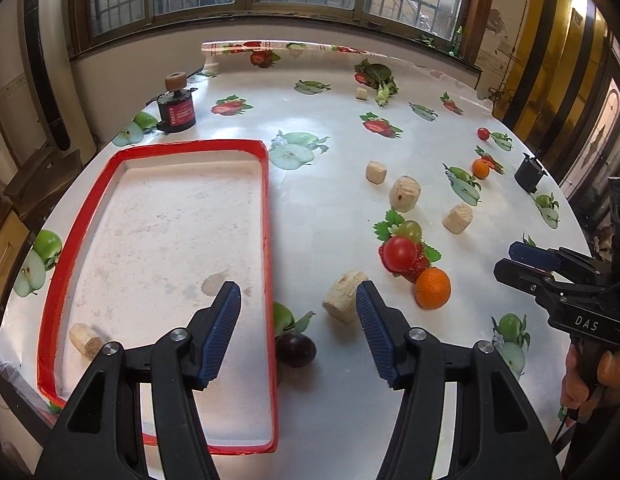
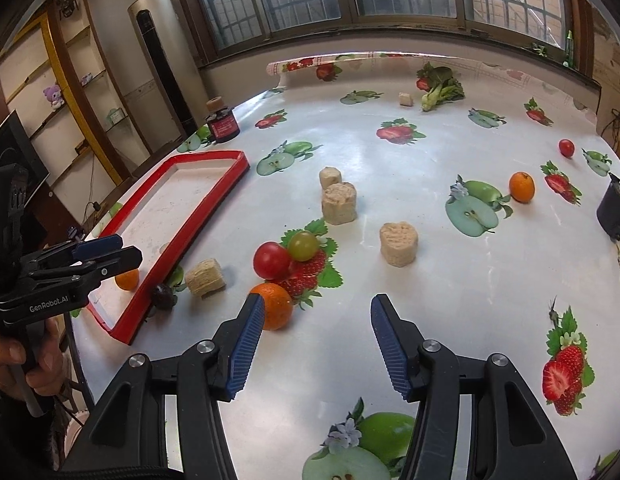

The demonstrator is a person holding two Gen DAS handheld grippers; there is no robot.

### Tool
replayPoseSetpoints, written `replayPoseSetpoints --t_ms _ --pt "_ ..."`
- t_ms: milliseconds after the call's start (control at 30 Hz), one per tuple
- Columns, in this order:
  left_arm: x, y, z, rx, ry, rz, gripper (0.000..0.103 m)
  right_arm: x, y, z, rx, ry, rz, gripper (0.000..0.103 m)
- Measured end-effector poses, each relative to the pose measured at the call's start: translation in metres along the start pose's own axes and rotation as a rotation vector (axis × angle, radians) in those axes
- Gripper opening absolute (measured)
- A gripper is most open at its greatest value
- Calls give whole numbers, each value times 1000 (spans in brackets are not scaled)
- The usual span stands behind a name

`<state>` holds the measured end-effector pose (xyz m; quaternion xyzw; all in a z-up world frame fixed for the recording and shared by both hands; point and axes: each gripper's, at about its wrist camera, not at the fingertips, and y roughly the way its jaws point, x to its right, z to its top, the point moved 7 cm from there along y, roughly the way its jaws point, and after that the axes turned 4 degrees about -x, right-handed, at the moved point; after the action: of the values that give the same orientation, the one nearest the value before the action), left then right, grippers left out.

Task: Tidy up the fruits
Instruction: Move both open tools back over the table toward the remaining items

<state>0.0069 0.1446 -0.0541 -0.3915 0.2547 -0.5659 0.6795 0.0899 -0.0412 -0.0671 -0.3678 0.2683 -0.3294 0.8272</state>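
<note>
Fruit scattered on surface (image 1: 334, 208), right of red-rimmed tray (image 1: 266, 216). Red tomato (image 1: 400, 253), green grape (image 1: 410, 230), large orange (image 1: 433, 288) clustered at 1 o'clock from left gripper (image 1: 298, 300). Dark plum (image 1: 295, 349) touching tray's outer wall, between left fingers. Small orange (image 2: 127, 279) inside tray. Second small orange (image 1: 480, 168) and cherry tomato (image 1: 483, 133) well apart, toward 2 o'clock. Left fingers apart, empty, straddling tray rim. Right gripper (image 2: 316, 312) fingers apart, empty; large orange just beside its left finger.
</note>
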Motion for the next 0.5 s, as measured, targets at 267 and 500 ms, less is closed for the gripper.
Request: replayPoseSetpoints --t_ms 267,500 --pt "20 9 7 -9 31 -15 59 22 0 1 6 36 -17 57" --pt "30 16 14 -16 45 -24 59 33 5 3 4 57 -25 57"
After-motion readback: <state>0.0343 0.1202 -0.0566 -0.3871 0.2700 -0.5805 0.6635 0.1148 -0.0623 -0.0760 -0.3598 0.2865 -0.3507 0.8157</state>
